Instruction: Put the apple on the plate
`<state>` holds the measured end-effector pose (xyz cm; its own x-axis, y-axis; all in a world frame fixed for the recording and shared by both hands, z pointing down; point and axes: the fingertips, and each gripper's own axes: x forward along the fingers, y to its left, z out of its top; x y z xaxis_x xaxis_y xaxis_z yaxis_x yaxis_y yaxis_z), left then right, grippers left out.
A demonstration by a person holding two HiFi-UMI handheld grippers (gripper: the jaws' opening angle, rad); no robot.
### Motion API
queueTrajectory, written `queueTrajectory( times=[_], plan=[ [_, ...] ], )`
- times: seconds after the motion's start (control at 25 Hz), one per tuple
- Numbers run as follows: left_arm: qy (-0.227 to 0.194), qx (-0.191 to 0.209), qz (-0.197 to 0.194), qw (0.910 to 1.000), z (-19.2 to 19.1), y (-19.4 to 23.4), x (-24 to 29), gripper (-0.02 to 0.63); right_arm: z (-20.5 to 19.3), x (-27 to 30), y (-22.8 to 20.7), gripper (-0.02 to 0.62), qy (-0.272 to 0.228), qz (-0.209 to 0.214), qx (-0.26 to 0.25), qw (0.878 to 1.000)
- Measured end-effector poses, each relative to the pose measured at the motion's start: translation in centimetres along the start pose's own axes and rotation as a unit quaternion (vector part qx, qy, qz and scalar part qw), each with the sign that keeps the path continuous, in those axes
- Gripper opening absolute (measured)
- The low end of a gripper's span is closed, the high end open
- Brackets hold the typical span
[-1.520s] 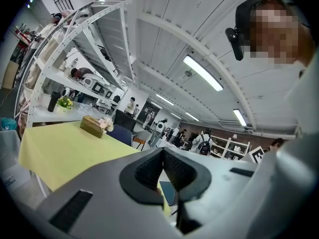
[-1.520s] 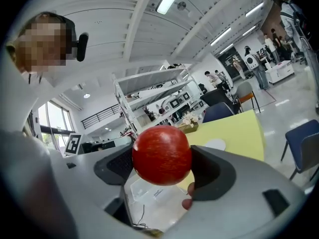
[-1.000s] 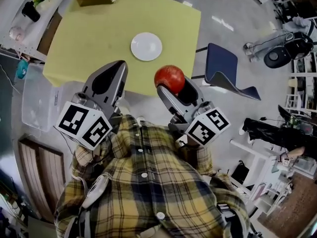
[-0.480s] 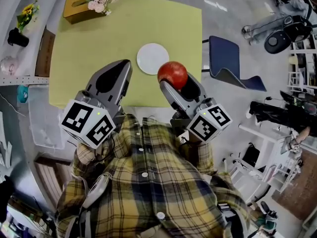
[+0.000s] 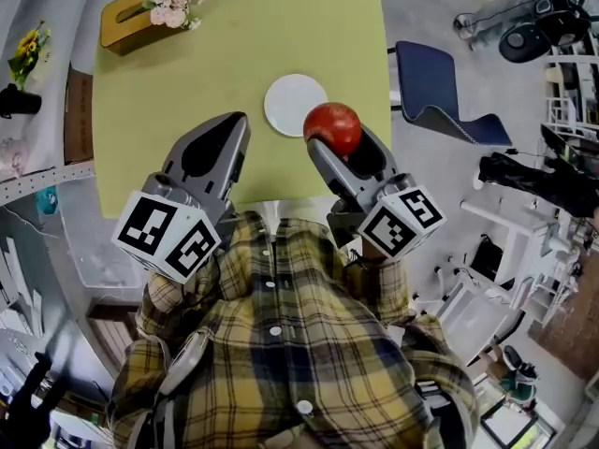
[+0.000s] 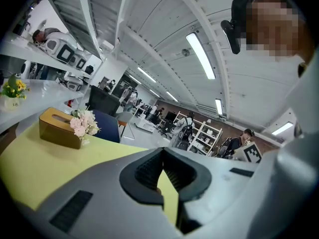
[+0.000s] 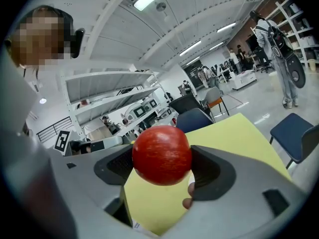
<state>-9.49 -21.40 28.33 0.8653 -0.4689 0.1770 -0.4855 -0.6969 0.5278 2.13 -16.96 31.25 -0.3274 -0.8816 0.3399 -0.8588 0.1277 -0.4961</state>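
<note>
Clamping the apple (image 5: pixel 332 127) in its fingers beside the plate (image 5: pixel 292 104), the right gripper (image 5: pixel 329 146) risks an off-centre drop that rolls off the bench (image 5: pixel 187 82); the left gripper (image 5: pixel 227 127) has its fingers together, empty.

Open surface (image 5: pixel 187 82) surrounds the plate (image 5: pixel 295 105); a tissue box (image 5: pixel 122 28) with flowers (image 5: pixel 176 0) stands well apart at the far left corner; a chair (image 5: pixel 430 87) flanks the right edge.

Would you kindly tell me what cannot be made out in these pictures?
Plate: in neither gripper view; in head view the apple covers its lower right rim.
Apple's underside: head view, hidden by the right hand-held gripper.
Table's near edge: head view, behind left hand-held gripper.
</note>
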Motion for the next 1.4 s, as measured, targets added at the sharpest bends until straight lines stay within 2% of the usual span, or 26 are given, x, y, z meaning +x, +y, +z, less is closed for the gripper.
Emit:
queueTrajectory(
  times=[0.28,0.48,0.84,1.24,1.4],
  plan=[
    [0.015,-0.008,-0.011,0.9998,-0.8,-1.3,3.3,0.008,0.7,-0.3,-2.4,0.345,0.015,-0.007,-0.004,1.0],
    [0.01,-0.004,-0.004,0.9999,-0.9,-2.0,3.9,0.008,1.6,0.2,-2.9,0.345,0.015,0.014,-0.02,1.0],
    [-0.012,0.001,0.02,0.9997,-0.2,-3.1,5.6,0.008,3.2,1.1,-4.6,0.345,0.031,0.041,-0.064,0.997],
    [-0.014,-0.015,0.075,0.997,-1.7,-1.7,5.1,0.008,1.3,3.7,-5.6,0.345,0.08,0.075,-0.087,0.99],
    [-0.009,-0.027,0.083,0.9961,-2.9,-1.2,5.1,0.008,0.0,4.8,-6.4,0.345,0.097,0.081,-0.097,0.987]
  ],
)
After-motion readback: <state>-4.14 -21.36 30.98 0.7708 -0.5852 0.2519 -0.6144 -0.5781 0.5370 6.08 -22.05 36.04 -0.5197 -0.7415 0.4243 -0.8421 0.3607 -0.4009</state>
